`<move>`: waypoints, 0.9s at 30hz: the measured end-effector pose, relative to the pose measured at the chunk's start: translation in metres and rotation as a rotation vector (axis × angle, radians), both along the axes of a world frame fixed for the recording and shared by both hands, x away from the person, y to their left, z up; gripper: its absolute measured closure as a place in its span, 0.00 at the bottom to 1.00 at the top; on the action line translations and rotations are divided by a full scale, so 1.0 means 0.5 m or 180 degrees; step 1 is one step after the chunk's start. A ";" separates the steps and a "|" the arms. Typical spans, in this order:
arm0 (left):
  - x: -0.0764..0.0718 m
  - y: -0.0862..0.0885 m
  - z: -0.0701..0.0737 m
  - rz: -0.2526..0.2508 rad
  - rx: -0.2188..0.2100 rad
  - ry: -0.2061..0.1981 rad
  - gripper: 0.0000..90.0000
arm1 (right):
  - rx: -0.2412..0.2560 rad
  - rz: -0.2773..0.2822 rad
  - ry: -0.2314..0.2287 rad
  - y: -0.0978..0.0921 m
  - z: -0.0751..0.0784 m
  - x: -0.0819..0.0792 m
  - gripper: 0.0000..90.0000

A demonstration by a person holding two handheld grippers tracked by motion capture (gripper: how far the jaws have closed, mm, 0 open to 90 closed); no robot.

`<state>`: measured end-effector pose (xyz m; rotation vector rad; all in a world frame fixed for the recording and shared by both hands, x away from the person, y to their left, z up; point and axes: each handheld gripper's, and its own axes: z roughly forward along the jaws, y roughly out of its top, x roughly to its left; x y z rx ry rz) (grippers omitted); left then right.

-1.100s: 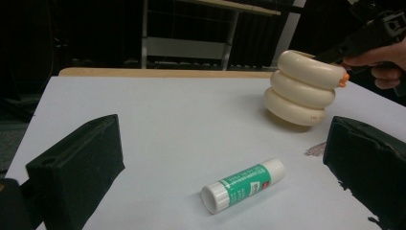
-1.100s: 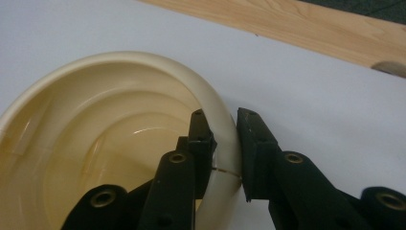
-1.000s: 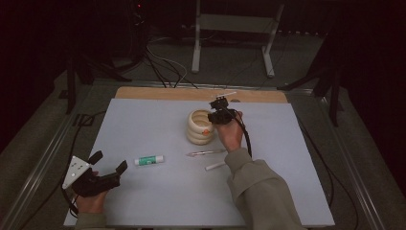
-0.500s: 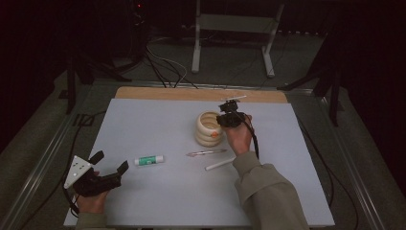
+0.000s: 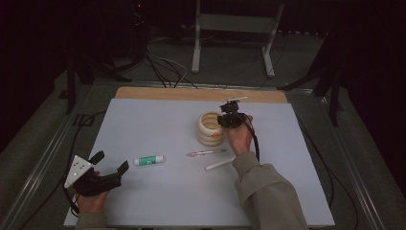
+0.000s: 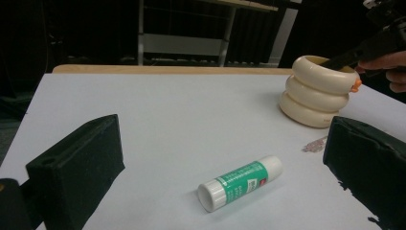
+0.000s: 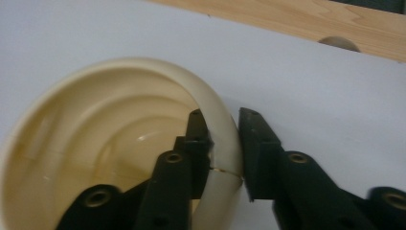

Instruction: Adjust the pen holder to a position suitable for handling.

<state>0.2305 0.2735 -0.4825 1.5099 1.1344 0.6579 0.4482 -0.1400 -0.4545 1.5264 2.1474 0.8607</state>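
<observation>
High view: right gripper (image 5: pixel 225 121) clamped on the rim of the cream ribbed cup (image 5: pixel 210 128) mid-counter (image 5: pixel 143 120); left gripper (image 5: pixel 109 166) wide open, holding nothing. Left gripper view: glue stick (image 6: pixel 241 181) lying between its fingers (image 6: pixel 76 167). Right gripper view: fingers (image 7: pixel 258 143) pinching the wall, probably rigid, smooth, light; best held at the rim.

Room: dark, walls lost in shadow
Floor (image 5: pixel 43 129): grey
Metal stand (image 5: pixel 233 36): top centre of frame
Cables (image 5: pixel 163 67): upper left of centre, on floor
</observation>
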 end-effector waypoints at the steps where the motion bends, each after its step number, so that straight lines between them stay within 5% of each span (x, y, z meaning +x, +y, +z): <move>1: 0.000 0.000 0.000 0.0002 0.0000 -0.0001 0.01 | 0.0147 0.0009 0.0006 -0.004 0.000 0.001 0.60; 3: 0.000 0.000 0.000 0.0002 0.0000 0.0002 0.01 | 0.0305 -0.0008 0.0032 -0.008 0.000 0.004 0.29; 7: 0.000 0.000 0.000 0.0001 0.0008 0.0006 0.01 | 0.0246 -0.0019 -0.0069 -0.013 0.006 0.002 0.02; 17: 0.001 0.000 -0.002 -0.0003 0.0015 0.0017 0.01 | 0.0339 0.0304 -0.0371 -0.021 0.026 -0.019 0.00; 27: 0.002 -0.002 -0.003 -0.0012 0.0028 0.0025 0.01 | 0.0314 0.0458 -0.0468 -0.040 0.048 -0.037 0.00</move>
